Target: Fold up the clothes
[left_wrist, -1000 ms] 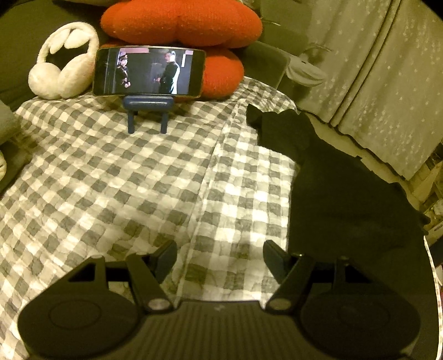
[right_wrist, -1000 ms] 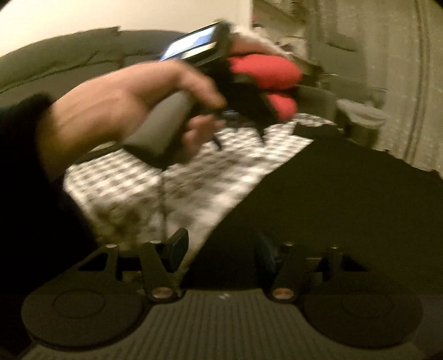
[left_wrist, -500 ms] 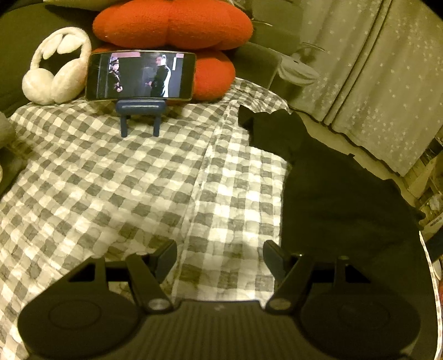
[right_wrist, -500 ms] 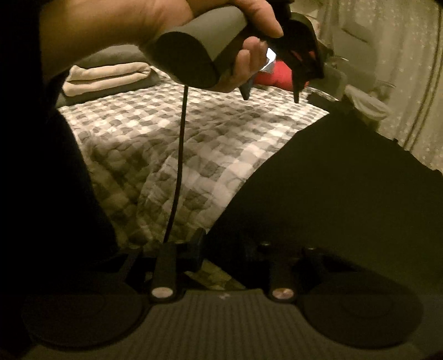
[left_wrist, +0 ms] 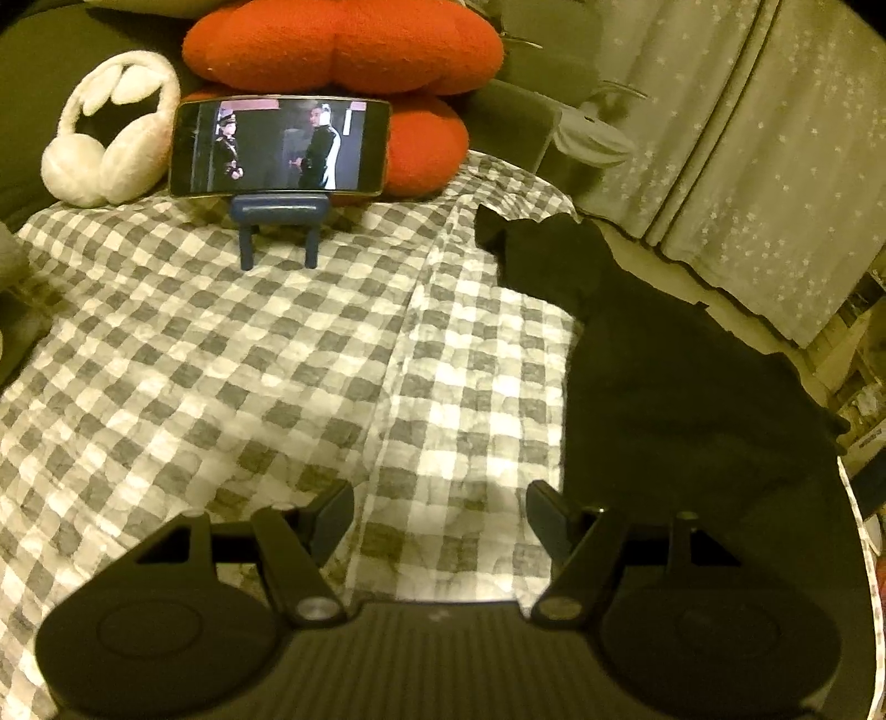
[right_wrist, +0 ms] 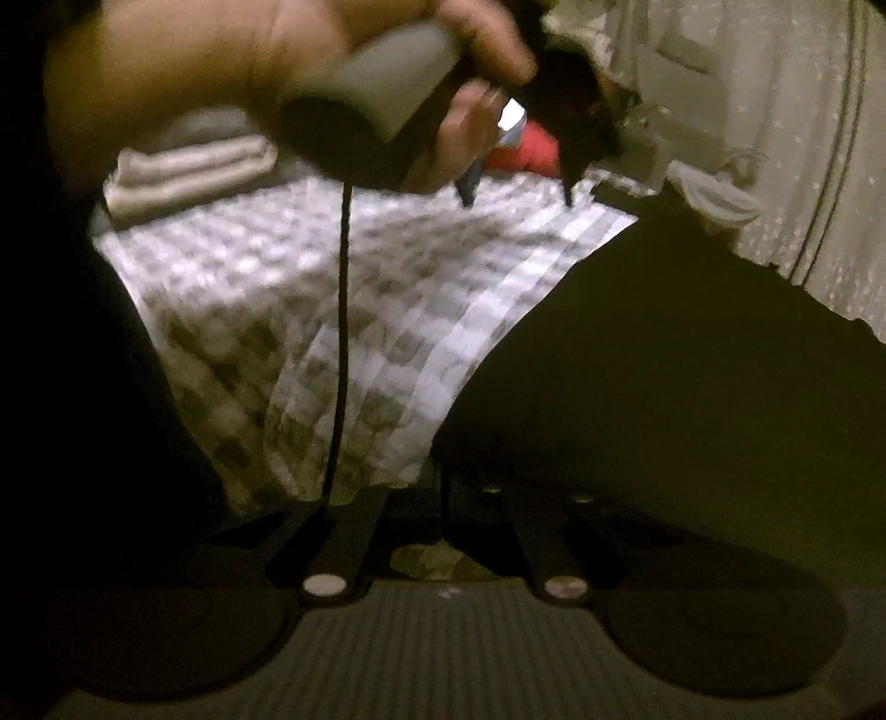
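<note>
Left gripper (left_wrist: pixel 440 512) gapes empty over quilt (left_wrist: pixel 221 360).
Right gripper (right_wrist: pixel 443 498) pinched on garment (right_wrist: pixel 664 387), lower centre.

A home bedroom: checked quilt (left_wrist: pixel 221 387) on a bed, red cushions (left_wrist: pixel 343 44), star-patterned curtains (left_wrist: pixel 747 155).

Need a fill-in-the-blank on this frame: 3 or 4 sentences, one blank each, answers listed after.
1. The jaws of the left gripper stand ____ above the checked blanket.
2. The phone sits on a small ____ stand.
3. The dark garment lies to the ____ of the left gripper in its own view.
4. Behind the phone is a ____ cushion.

Missing words: open; blue; right; red
</note>
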The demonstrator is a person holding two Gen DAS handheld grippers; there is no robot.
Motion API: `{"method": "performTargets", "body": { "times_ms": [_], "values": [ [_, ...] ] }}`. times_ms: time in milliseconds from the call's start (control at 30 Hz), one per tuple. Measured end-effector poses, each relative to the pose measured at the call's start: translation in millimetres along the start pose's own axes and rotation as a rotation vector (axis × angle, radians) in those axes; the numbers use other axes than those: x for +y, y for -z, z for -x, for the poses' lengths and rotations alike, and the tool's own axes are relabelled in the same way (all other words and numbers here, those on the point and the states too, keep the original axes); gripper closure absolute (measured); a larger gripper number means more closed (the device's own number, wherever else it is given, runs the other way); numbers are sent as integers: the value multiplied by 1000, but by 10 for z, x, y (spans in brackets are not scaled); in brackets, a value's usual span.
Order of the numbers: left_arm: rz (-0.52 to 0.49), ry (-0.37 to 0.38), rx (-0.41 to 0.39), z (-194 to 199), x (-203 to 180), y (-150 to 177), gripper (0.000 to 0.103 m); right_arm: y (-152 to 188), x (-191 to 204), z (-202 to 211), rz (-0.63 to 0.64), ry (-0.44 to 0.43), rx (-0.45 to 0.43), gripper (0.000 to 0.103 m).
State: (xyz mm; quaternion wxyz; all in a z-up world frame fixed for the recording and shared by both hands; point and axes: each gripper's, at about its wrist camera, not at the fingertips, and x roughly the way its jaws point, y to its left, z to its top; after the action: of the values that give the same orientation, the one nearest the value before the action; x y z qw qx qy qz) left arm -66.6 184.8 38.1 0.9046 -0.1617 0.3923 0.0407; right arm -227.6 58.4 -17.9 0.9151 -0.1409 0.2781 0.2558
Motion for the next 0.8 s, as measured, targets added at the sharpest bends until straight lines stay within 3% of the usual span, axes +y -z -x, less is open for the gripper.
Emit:
{"method": "performTargets", "body": {
  "times_ms": [133, 267, 500, 633, 800],
  "values": [
    [16, 11, 1, -7, 5, -9, 33, -61, -246, 289, -93, -27, -68, 102],
    [37, 27, 6, -23, 17, -16, 33, -109, -526, 476, -227, -129, -114, 102],
    [70, 75, 42, -78, 14, 12, 33, 33, -935, 443, -466, -327, -83, 102],
    [32, 96, 28, -55, -50, 23, 36, 145, -1194, 371, -604, -423, -72, 102],
    [17, 90, 8, -69, -92, -2, 37, 223, -1438, 357, -766, -494, -84, 102]
  ]
}}
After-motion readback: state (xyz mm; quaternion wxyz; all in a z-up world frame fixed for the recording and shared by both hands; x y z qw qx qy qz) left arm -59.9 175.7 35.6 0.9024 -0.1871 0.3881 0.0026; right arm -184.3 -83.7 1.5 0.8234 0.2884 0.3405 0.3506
